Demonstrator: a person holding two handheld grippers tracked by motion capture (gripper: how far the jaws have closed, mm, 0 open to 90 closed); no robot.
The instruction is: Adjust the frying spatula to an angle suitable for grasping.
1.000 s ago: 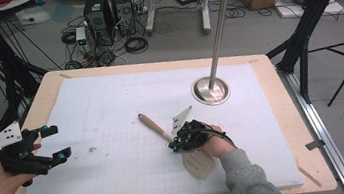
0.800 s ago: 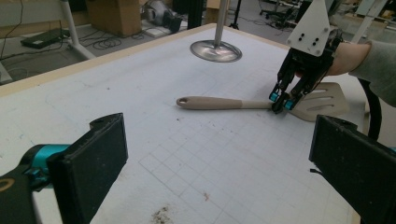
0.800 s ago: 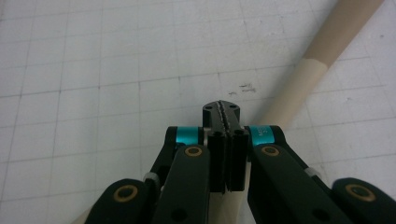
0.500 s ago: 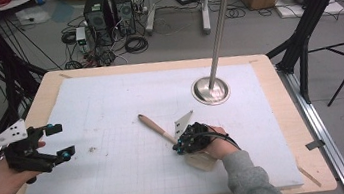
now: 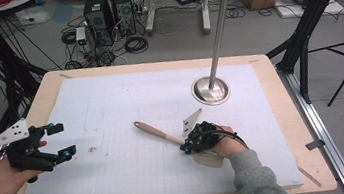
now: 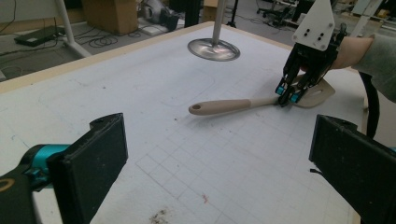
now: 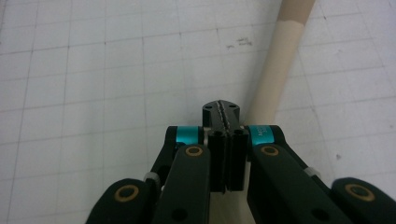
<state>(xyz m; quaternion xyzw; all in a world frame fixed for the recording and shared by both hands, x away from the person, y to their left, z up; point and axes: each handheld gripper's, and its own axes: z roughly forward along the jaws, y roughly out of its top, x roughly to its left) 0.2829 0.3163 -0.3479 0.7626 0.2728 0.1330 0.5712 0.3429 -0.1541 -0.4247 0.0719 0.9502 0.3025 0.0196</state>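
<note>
The spatula (image 5: 165, 135) was beige, with a wooden handle and a pale flat blade. It lay flat on the white bench (image 5: 110, 105), its handle pointing toward the far left.

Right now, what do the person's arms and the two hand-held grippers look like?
Both forearms wear grey sleeves. Each hand-held gripper, left and right, is black with teal collars near the jaws, brass-coloured pivot pins and a pale grey three-cornered plate on top. A black cable trails from the right one.

A pale gridded surface (image 5: 125, 103) with a wooden rim carries a spatula (image 5: 165, 136) lying flat beside the right gripper (image 5: 185, 148), and a metal stand's round base (image 5: 210, 90) beyond that gripper.
</note>
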